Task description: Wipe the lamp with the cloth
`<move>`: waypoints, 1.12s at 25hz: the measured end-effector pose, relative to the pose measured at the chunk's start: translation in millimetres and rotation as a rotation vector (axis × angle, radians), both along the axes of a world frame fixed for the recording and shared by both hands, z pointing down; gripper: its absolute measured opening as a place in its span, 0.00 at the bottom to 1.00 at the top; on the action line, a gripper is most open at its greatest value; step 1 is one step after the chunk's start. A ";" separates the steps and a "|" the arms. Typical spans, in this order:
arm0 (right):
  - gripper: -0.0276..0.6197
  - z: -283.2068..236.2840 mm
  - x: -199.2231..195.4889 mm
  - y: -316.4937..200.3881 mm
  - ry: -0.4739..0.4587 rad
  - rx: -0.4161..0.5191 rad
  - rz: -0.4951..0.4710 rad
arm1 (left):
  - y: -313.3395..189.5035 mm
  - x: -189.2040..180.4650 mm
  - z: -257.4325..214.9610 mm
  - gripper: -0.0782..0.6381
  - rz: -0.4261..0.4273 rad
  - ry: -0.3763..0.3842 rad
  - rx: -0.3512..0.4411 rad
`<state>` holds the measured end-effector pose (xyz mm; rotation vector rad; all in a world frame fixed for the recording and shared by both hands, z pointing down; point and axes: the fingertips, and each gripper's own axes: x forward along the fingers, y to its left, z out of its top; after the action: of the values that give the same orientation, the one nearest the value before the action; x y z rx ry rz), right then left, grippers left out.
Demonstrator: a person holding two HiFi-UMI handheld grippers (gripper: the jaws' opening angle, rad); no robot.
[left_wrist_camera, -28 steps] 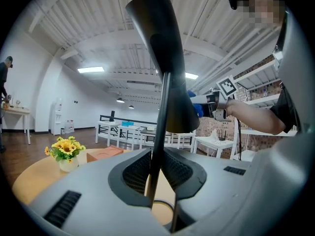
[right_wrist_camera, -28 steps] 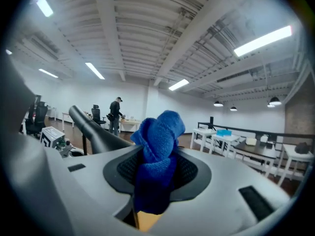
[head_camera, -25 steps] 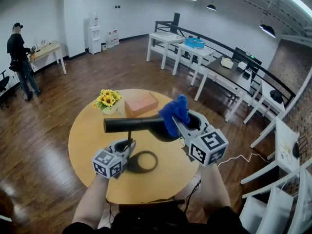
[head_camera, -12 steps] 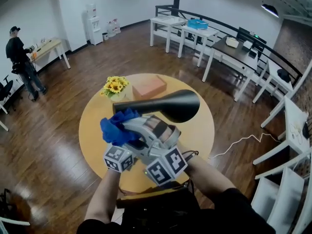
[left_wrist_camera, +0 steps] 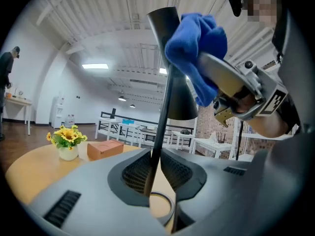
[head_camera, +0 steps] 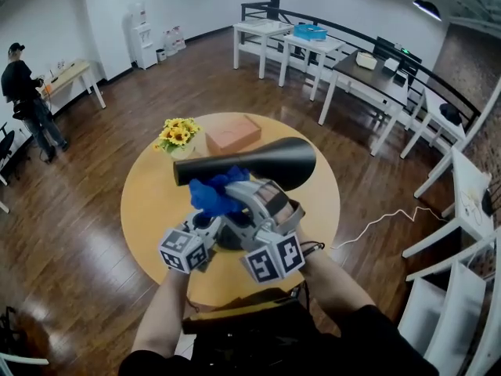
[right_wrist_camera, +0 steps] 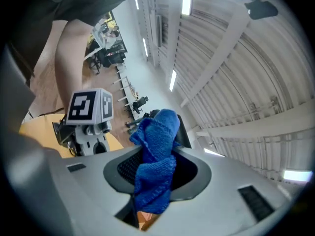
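Lamp point(head_camera: 258, 161) near sunflowers point(head_camera: 177, 131) in vase point(left_wrist_camera: 68, 153)

1. You have no words, numbers or brand names that can be read in any view.
2. Your left marker cube point(head_camera: 185, 249) and right marker cube point(head_camera: 273, 257) carry only black-and-white square patterns, not letters.
3. The box point(head_camera: 232, 134) on the table point(head_camera: 146, 202) shows no legible print.

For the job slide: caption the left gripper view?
Left gripper, jaws just tightened, clamps the lamp stem; right gripper holds the blue cloth at the lamp head.
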<state>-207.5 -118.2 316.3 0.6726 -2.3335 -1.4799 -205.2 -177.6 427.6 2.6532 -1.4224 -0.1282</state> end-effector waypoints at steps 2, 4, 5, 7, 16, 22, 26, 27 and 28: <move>0.26 5.2 14.3 -9.9 -0.006 -0.023 0.037 | -0.9 1.4 0.1 0.18 0.002 -0.004 0.001; 0.26 7.8 26.8 -18.2 -0.018 -0.046 0.073 | -2.5 3.9 0.1 0.18 0.009 -0.013 0.000; 0.26 8.8 31.9 -21.5 -0.023 -0.055 0.091 | -2.7 4.7 -0.1 0.18 0.012 -0.017 -0.002; 0.26 12.5 40.8 -27.1 -0.029 -0.071 0.126 | -1.3 4.8 -0.5 0.18 0.013 -0.019 -0.005; 0.26 30.7 84.0 -41.2 -0.062 -0.104 0.227 | 3.7 1.5 0.6 0.17 0.059 -0.057 0.012; 0.26 54.7 116.9 -45.4 -0.061 -0.123 0.299 | 6.2 9.0 4.4 0.16 0.099 -0.097 0.019; 0.26 69.4 125.8 -50.3 -0.060 -0.158 0.355 | 3.9 3.8 3.1 0.16 0.112 -0.096 0.013; 0.26 72.7 126.2 -51.4 -0.061 -0.170 0.366 | 2.7 2.0 3.1 0.16 0.114 -0.095 0.011; 0.26 74.2 126.4 -51.3 -0.066 -0.183 0.373 | 1.8 0.7 3.6 0.16 0.115 -0.095 0.009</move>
<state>-81.1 -169.4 390.5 1.0495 -2.2007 -1.0824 -204.5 -175.8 431.3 2.7746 -1.2930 0.0027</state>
